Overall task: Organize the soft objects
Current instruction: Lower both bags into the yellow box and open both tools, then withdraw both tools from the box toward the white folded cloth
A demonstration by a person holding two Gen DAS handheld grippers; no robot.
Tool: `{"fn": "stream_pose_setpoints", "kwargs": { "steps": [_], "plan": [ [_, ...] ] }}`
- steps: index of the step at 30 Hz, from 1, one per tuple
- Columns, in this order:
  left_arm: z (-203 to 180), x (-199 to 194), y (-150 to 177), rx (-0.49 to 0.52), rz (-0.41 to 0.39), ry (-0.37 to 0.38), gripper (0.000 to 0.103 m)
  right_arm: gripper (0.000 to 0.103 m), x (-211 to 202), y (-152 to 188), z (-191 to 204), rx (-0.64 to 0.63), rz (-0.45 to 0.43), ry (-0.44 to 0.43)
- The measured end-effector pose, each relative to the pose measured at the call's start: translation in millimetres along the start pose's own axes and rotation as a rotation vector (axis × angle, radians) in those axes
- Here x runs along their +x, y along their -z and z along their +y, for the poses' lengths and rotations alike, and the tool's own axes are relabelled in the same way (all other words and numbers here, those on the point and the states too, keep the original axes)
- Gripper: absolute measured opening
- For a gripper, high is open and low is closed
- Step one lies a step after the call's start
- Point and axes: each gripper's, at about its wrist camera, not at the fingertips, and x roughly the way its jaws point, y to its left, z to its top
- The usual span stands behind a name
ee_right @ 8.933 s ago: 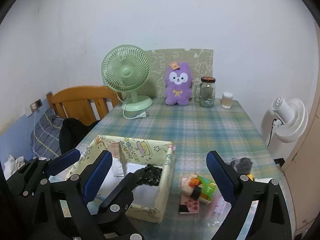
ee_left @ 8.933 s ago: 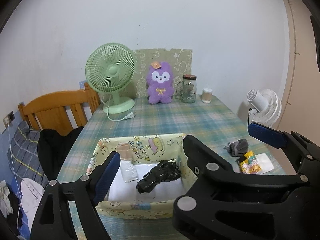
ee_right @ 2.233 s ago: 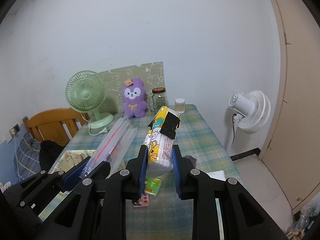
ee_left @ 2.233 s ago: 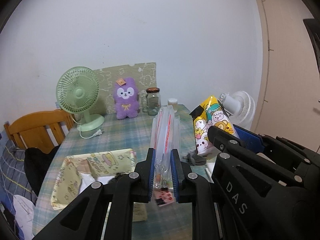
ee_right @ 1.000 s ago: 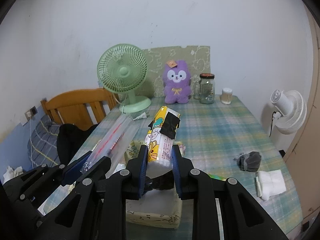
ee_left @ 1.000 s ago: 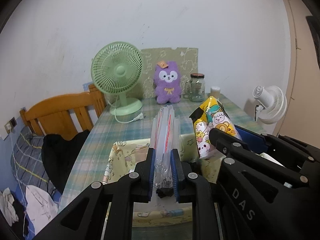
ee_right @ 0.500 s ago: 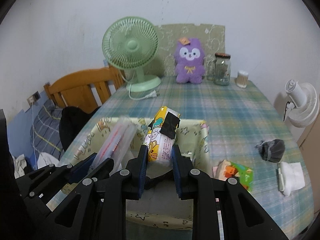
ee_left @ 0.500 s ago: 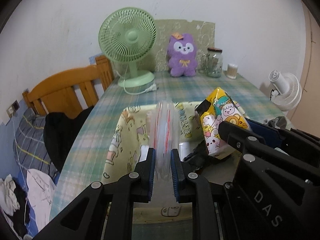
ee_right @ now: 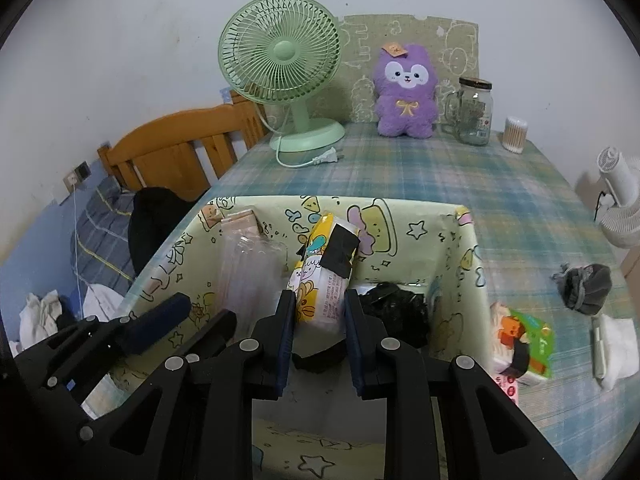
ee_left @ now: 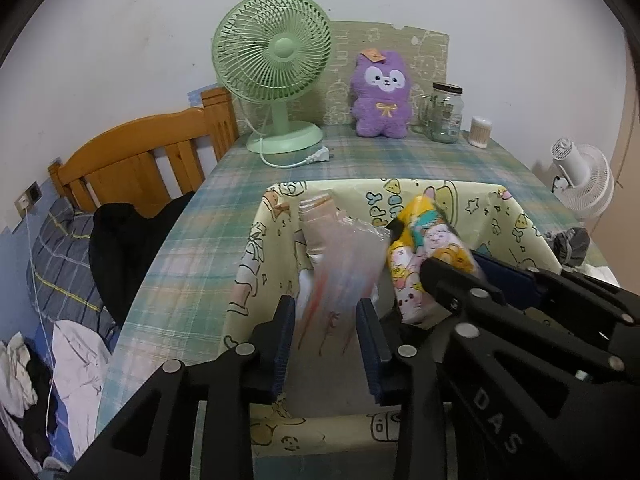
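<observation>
Clear plastic zip bags with red stripes (ee_left: 340, 276) standing blurred inside the pale yellow cartoon-print fabric box (ee_left: 516, 220), between the parting blue pads of the left gripper (ee_left: 326, 316), pads no longer pressing. Beside them, to the right, yellow cartoon-printed tissue pack (ee_right: 322, 276) clamped tight by the right gripper (ee_right: 318, 314), low within the box walls. Crumpled black plastic (ee_right: 394, 308) on the box floor at right, touching the far wall. Outside the right rim, on the plaid tablecloth (ee_right: 420, 168): colourful tissue packets (ee_right: 524, 344), grey cloth bundle (ee_right: 584, 288). Wide bare cloth beyond the far rim up to the green desk fan (ee_right: 288, 68) and purple plush toy (ee_right: 404, 92).
</observation>
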Motion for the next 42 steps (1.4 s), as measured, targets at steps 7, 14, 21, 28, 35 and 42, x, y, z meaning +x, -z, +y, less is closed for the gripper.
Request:
{"fn": "stream_pose_setpoints", "kwargs": {
  "steps": [7, 14, 21, 28, 35, 42],
  "plan": [
    [-3, -1, -1, 0.001, 0.006, 0.035, 0.049, 0.036, 2, -3, 0, -0.014, 0.01, 0.005],
    [-11, -5, -2, 0.007, 0.011, 0.059, 0.067, 0.073, -11, -3, -7, -0.016, -0.013, 0.014],
    [-27, -21, -6, 0.018, -0.018, 0.074, 0.08, 0.077, -29, -6, -20, 0.008, -0.03, 0.031],
    [-44, -38, -10, 0.029, -0.064, 0.08, 0.088, 0.086, -53, -7, -33, 0.025, -0.073, 0.057],
    [-62, -52, -13, 0.047, -0.098, 0.086, 0.09, 0.092, -76, -5, -48, 0.04, -0.116, 0.082],
    [-81, -68, -17, 0.058, -0.133, 0.108, 0.091, 0.094, -100, -5, -61, 0.047, -0.158, 0.108]
  ]
}}
